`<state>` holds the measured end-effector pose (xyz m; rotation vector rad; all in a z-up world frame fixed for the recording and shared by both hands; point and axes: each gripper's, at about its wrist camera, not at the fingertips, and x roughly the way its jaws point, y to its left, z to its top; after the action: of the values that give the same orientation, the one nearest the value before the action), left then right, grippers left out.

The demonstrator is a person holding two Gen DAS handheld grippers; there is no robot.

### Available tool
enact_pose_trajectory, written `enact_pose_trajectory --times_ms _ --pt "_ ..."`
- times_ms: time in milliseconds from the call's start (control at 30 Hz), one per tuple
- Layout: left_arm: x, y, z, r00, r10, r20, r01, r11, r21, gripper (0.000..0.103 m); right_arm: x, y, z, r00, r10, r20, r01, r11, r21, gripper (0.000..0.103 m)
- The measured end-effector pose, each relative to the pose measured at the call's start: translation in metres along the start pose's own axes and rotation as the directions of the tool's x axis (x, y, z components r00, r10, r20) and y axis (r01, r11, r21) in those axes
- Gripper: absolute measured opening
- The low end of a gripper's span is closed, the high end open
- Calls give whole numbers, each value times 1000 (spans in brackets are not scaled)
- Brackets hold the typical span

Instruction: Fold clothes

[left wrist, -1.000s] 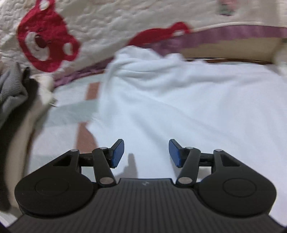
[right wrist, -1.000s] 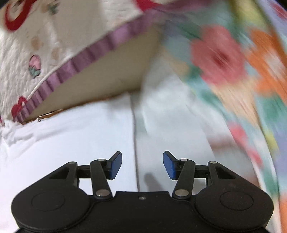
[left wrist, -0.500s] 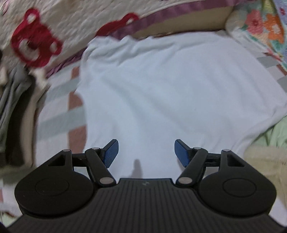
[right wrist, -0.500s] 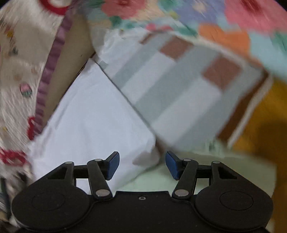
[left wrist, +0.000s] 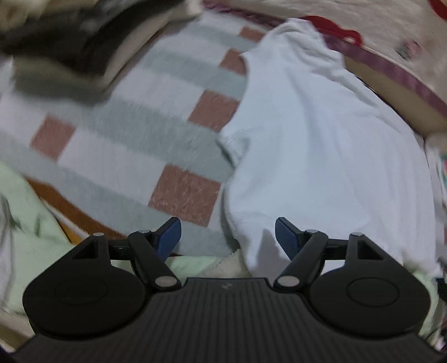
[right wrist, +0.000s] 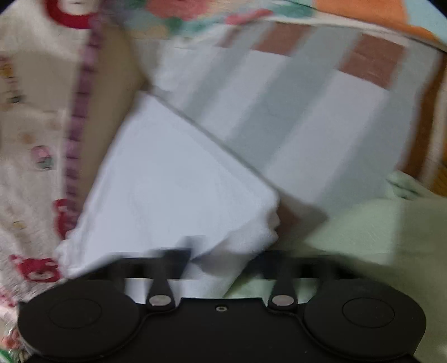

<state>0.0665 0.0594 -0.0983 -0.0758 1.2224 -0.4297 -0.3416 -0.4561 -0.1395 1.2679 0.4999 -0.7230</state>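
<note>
White garment [left wrist: 321, 156], pale and lightly creased, is lying spread on a checked blanket [left wrist: 134, 145] of grey, white and brown squares; in the right wrist view the same garment [right wrist: 173, 178] is showing a straight folded edge running diagonally across the blanket [right wrist: 301, 117], with its near corner bunching just ahead of the gripper. Left gripper [left wrist: 227, 234] is hovering over the garment's near left edge, its blue pads [left wrist: 167, 237] standing wide and opening further, the cloth lying below the gap and not pinched. Right gripper [right wrist: 223, 259] is blurring heavily at the garment's near corner; its fingers are reading as closed, though whether cloth is caught between them cannot be told. Pale green fabric [right wrist: 363, 229] is lying just beside that corner, on the near side. A cream quilt with red bear motifs and a purple border [left wrist: 391, 64] is crowding the garment's far edge. A dark heap of clothing [left wrist: 64, 47] is sitting on the blanket, well apart from the garment. A floral cloth [right wrist: 223, 14] is edging the far side.
</note>
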Motion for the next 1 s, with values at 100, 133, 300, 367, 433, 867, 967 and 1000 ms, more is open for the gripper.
enact_pose_trajectory --times_ms 100,133,300,367,433,867,967,1000 --pt "3 4 -4 1000 2 -10 -2 1000 -23 74 -41 38 2 976 145 160 -107 968 -228 6" --pt "3 4 -6 1000 -4 -13 4 1000 -21 74 -55 49 0 970 143 198 -75 946 -316 5" --pt "16 12 2 999 -21 -26 21 1000 -15 74 -47 30 -14 969 -54 242 167 862 -478 4" --pt "19 20 11 998 -48 -30 47 999 -28 74 -27 14 -21 969 -116 220 208 861 -463 4" --pt "15 37 22 996 -85 25 87 993 -84 74 -14 9 -21 970 -152 189 223 861 -458 5" --pt "73 24 39 978 -191 79 203 959 -196 80 2 -4 -23 967 -179 180 241 873 -423 9" --pt "79 10 41 975 -189 112 207 962 -177 80 3 -4 -24 966 -182 182 244 875 -418 9" --pt "79 3 40 976 -190 107 204 969 -140 66 3 -4 -24 965 -184 185 247 873 -421 9"
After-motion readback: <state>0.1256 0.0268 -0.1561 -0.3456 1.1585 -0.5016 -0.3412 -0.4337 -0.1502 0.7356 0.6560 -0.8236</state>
